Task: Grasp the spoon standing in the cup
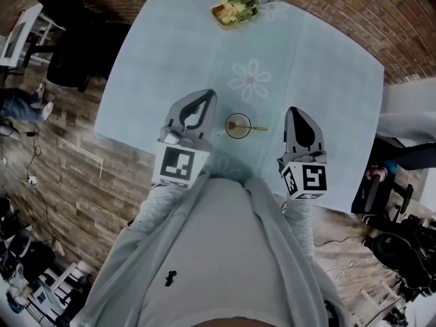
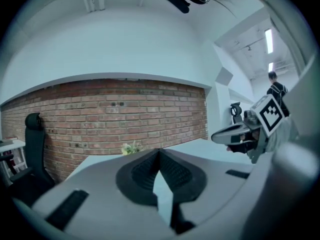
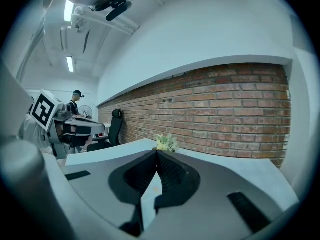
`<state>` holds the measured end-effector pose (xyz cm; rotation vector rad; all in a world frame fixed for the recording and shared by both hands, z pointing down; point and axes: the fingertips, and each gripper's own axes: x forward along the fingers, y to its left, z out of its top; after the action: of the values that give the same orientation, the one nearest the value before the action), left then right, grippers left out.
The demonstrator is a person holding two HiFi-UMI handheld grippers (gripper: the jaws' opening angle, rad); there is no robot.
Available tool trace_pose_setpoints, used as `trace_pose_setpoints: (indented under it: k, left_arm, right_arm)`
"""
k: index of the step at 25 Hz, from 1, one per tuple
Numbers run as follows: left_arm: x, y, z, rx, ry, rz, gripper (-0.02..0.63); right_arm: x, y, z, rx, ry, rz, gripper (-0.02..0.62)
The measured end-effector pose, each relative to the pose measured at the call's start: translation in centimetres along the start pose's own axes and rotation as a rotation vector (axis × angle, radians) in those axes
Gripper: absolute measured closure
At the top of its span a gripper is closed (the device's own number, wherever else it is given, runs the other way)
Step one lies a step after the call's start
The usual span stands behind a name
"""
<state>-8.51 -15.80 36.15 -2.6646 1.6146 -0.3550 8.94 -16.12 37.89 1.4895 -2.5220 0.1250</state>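
on the pale blue table (image 1: 327, 60), in the head view, the cup (image 1: 240, 133) stands near the front edge. it is between the two grippers and apart from both. the spoon (image 1: 257, 128) has its bowl inside the cup, and its thin golden handle leans out over the rim towards the right gripper's side. the left gripper (image 1: 207, 95) lies just beside the cup, its jaws drawn together to a point. the right gripper (image 1: 293, 111) is a little further off on the other side, its jaws likewise closed. neither touches cup or spoon. a small bunch of greenery (image 1: 235, 7) sits at the table's far edge, and a flower pattern (image 1: 250, 79) shows on the cloth beyond the cup.

in the left gripper view, the ribbed pads (image 2: 145, 171) meet at their tips with nothing between them, so this claw is closed and empty. past it lie the table top, the greenery and a brick wall (image 2: 100, 119). a dark chair (image 2: 32, 134) stands at the left, and the right gripper shows at the right.

in the right gripper view, the jaws touch at the tips and hold nothing, so this claw is also closed and empty. the greenery sits just above the tips, with the brick wall behind and the left gripper at the far left.
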Motion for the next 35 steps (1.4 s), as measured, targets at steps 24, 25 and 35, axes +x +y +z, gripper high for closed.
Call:
trace_pose_setpoints:
  k: [24, 25, 35]
  left_arm:
    - [2.1, -7.0, -1.2, -0.007, 0.037, -0.257, 0.501]
    - [2.2, -7.3, -1.3, -0.006, 0.039, -0.267, 0.49]
    - [3.4, -11.1, -3.8, 0.024, 0.105, -0.399, 0.411]
  right_arm:
    - [-4.0, -3.1, -2.2, 0.074, 0.026, -0.167, 0.58]
    - [-4.1, -3.2, -2.2, 0.075, 0.027, -0.169, 0.58]
    - [-4.3, -4.5, -2.7, 0.092, 0.036, -0.199, 0.58]
